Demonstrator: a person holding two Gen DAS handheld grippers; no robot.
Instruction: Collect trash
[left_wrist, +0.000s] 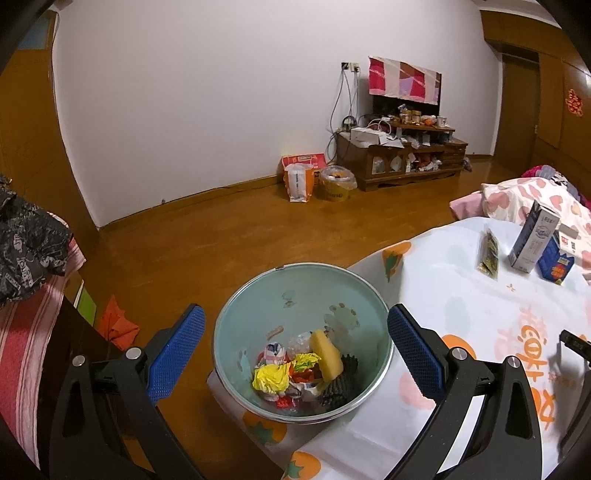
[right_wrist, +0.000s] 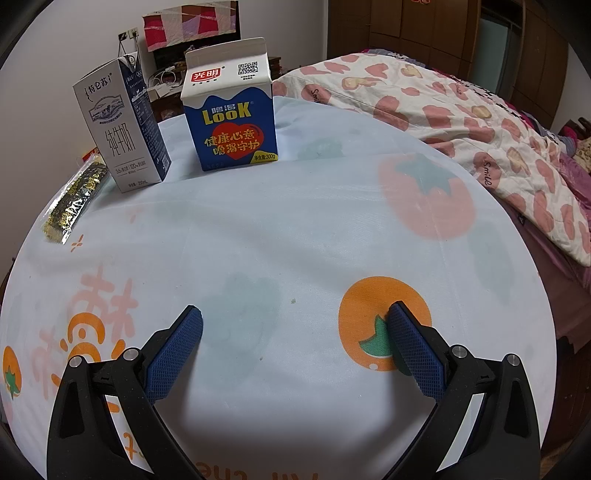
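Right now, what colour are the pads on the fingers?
Blue, textured pads on black fingers; clearest in the right wrist view.

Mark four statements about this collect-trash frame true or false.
1. Both cartons stand upright on the table. True: the grey milk carton and the blue carton are upright.
2. The bin is empty. False: it holds crumpled wrappers and a yellow sponge.
3. The right gripper holds a wrapper. False: it is open and empty.
4. The left gripper is open above the bin. True.
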